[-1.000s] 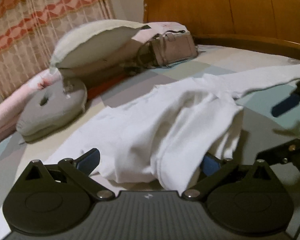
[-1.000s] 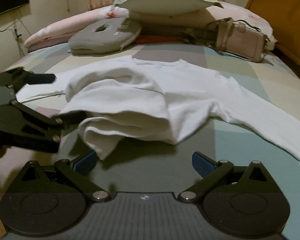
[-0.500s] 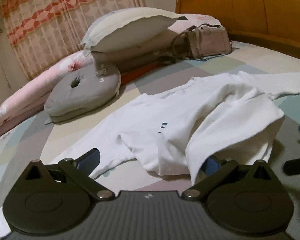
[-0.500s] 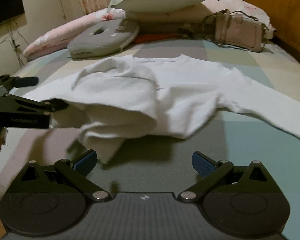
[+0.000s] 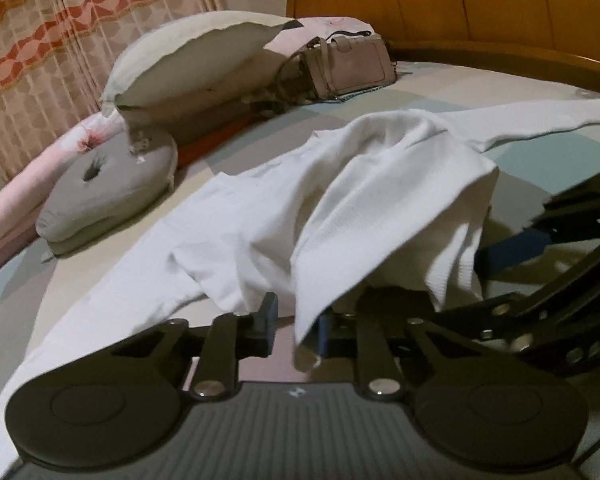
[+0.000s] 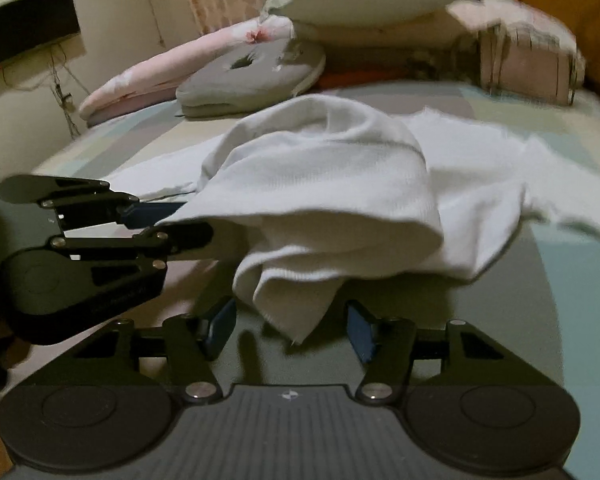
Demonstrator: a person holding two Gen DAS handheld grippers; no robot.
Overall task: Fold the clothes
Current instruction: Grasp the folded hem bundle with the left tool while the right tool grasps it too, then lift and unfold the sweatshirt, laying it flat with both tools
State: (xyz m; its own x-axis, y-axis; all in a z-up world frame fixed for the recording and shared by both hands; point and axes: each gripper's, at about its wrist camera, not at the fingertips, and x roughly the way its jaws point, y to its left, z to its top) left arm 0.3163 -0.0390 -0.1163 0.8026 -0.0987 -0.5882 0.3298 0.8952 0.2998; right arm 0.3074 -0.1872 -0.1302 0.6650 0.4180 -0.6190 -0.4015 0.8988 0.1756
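white long-sleeved shirt [image 5: 260,208] lies across the bed [image 6: 572,280], sleeves outstretched, hem bunched toward its collar; left tongs [image 5: 296,326] pinch the hem's left corner, while half-open right tongs [image 6: 292,330] straddle the hem's right corner, gripping nothing.

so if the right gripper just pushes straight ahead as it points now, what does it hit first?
Likely the hanging corner of the white shirt, which dangles between the open fingers of the right gripper. Depth is uncertain.

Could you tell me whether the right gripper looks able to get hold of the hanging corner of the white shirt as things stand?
Probably yes. The right gripper is open, and the white shirt's drooping corner hangs right between its fingers, nothing blocking. The left gripper pinches another edge off to the side.
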